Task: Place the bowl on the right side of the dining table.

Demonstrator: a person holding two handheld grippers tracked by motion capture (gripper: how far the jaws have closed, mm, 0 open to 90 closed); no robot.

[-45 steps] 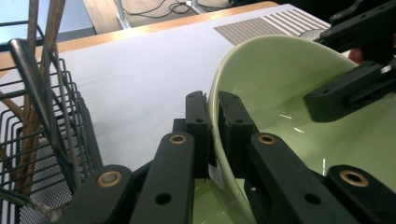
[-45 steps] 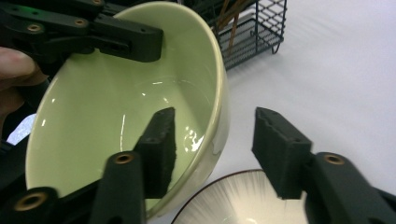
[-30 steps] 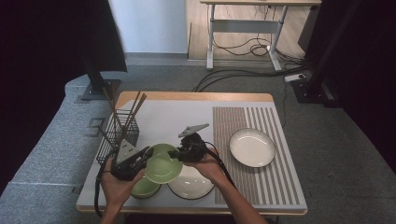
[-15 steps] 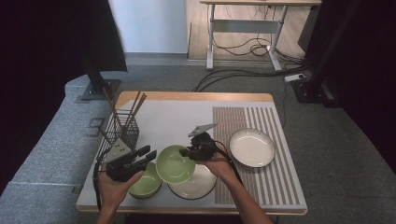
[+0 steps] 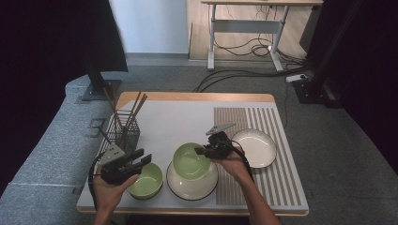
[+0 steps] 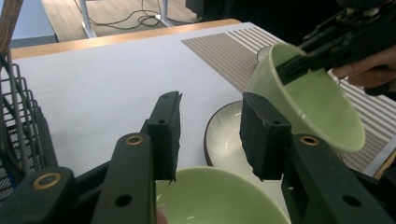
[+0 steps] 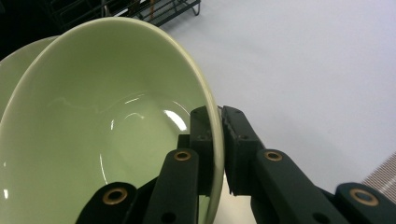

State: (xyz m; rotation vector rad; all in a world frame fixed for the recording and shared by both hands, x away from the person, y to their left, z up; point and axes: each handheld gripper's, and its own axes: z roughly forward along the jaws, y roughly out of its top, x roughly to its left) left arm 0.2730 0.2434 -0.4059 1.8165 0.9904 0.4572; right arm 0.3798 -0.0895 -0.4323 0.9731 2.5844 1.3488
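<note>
Right gripper (image 7: 215, 154) pinches the rim of green bowl (image 5: 191, 160), held tilted above white plate (image 5: 180, 183); glazed, stiff, slippery, breakable, so the rim is the grip; left gripper (image 6: 210, 135) has just been opening, nothing between its jaws, over second bowl (image 5: 146, 181).

I count two green bowls (image 5: 190, 161) (image 5: 145, 180), two white plates (image 5: 253, 147) (image 5: 187, 187), one wire basket (image 5: 119, 133) and two claws (image 5: 143, 159) (image 5: 201, 151).

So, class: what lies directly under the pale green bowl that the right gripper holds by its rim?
Under the tilted pale green bowl, pinched at its rim by the right gripper, lies a white shallow plate with a dark rim. The bowl hides much of the plate's middle, so anything lying there cannot be seen.
</note>
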